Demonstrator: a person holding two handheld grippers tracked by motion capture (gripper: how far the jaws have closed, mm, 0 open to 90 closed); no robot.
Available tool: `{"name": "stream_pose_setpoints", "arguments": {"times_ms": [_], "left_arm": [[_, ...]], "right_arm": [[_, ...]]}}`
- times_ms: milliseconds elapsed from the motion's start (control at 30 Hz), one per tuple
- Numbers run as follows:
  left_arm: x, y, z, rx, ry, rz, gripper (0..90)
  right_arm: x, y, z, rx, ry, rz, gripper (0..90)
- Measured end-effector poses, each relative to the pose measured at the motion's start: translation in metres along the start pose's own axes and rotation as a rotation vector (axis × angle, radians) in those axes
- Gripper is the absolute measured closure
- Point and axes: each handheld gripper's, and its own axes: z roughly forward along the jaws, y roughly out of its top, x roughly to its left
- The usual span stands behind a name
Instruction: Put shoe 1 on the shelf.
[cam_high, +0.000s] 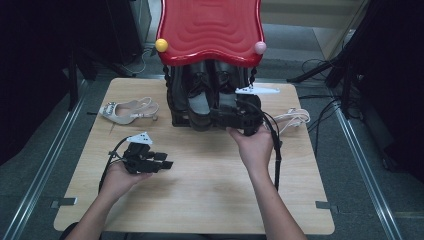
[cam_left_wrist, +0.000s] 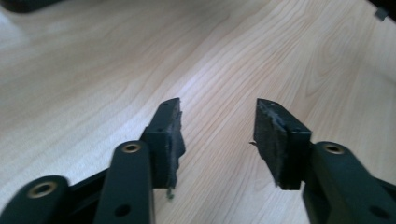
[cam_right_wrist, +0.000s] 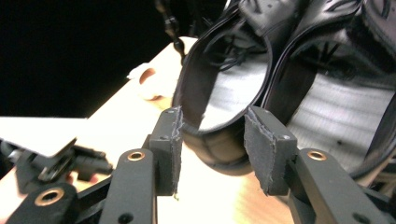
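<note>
2 black shoes (cam_right_wrist: 299, 93), 2 pale sandals (cam_high: 129, 111), 2 grippers (cam_high: 165, 161).

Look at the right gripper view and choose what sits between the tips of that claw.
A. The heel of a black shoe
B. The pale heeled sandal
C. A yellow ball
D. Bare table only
A: in the right gripper view the rounded heel of the black shoe lies between the open jaws of the right claw, with its grey insole visible above.
</note>
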Motion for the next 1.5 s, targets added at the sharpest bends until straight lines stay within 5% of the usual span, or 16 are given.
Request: {"name": "stream_pose_setpoints", "arguments": {"times_ms": [167, 367, 533, 1067, 1233, 1500], "left_arm": [[-0.002, 0.022, -0.006, 0.001, -0.053, 0.010, 66.2], [-0.011, 0.055, -0.021, -0.004, -0.032, 0.082, 74.3], [-0.010, 0.087, -0.037, -0.038, -0.033, 0.097, 78.7], [-0.024, 0.187, -0.066, -0.090, -0.029, 0.186, 86.6], [-0.034, 0.228, -0.071, -0.092, 0.005, 0.252, 87.7], [-0.030, 0.284, -0.066, -0.079, -0.004, 0.220, 88.0]], "right_arm": [[-0.001, -0.021, -0.005, 0.024, 0.044, -0.025, 54.5], [-0.008, -0.048, -0.001, 0.051, 0.087, -0.064, 56.7], [-0.011, -0.061, 0.004, 0.065, 0.094, -0.065, 56.8], [-0.008, -0.075, 0.027, 0.111, 0.118, -0.059, 56.0], [-0.006, -0.076, 0.032, 0.107, 0.114, -0.069, 58.3], [-0.012, -0.075, 0.040, 0.080, 0.094, -0.038, 64.5]]}}
